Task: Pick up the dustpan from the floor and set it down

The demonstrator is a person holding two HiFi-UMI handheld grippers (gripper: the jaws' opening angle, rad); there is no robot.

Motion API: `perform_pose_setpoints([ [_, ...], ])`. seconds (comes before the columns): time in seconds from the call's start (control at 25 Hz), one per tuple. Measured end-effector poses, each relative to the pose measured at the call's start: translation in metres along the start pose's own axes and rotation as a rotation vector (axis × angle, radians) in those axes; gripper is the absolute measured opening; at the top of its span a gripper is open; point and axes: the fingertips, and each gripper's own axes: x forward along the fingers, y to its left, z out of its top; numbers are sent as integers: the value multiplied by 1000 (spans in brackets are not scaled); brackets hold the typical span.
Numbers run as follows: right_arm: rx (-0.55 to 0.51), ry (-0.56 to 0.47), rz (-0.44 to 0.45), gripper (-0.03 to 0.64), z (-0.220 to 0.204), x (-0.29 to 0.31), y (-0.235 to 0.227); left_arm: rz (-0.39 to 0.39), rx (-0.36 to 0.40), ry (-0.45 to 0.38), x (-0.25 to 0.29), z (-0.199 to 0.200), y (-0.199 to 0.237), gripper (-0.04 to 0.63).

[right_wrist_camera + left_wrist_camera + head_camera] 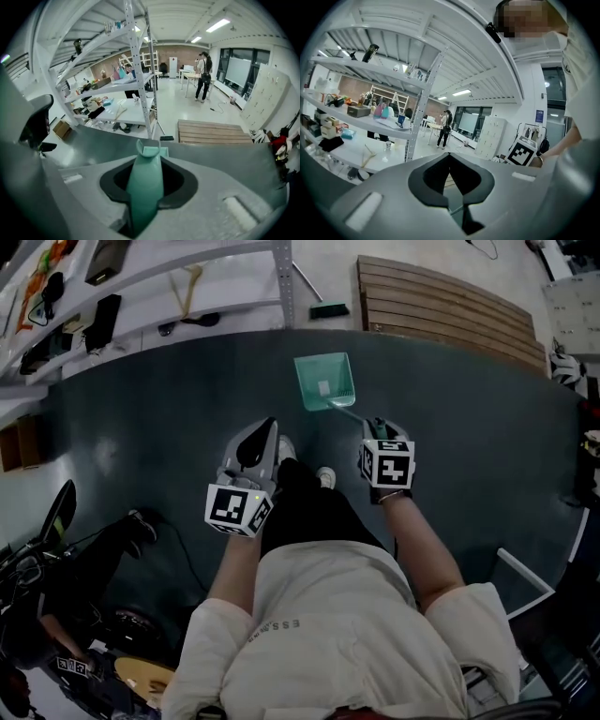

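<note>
1. Risk: the right tool [376,427] pinches only the slim handle [144,187] of the teal dustpan [325,381]; the pan's weight sits well out in front, so it may swivel or slip between the pads; a hasty set-down could clatter it onto the dark floor [141,427].
2. Pose: the right tool points steeply down and forward, with the pan ahead over the floor; the left tool [265,432], pressed together on nothing, sits alongside, nearly level.

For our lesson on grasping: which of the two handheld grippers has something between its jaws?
The right gripper: its jaws clamp the handle of the teal plastic dustpan; the left gripper holds nothing.
</note>
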Motion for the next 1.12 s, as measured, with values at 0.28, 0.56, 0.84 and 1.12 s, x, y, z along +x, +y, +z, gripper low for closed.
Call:
perform_pose_setpoints([
  [0.28, 3, -108, 5, 74, 5, -76, -14, -25, 42, -41, -24, 23, -36, 9],
  [0.56, -29, -204, -13, 74, 12, -124, -28, -22, 105, -108, -38, 55, -58, 9],
  [0.84, -58, -235, -29, 74, 17, -135, -34, -26, 128, -137, -40, 66, -72, 9],
  [1.12, -54, -210, -19, 74, 13, -130, -36, -8, 111, -130, -33, 64, -68, 9],
])
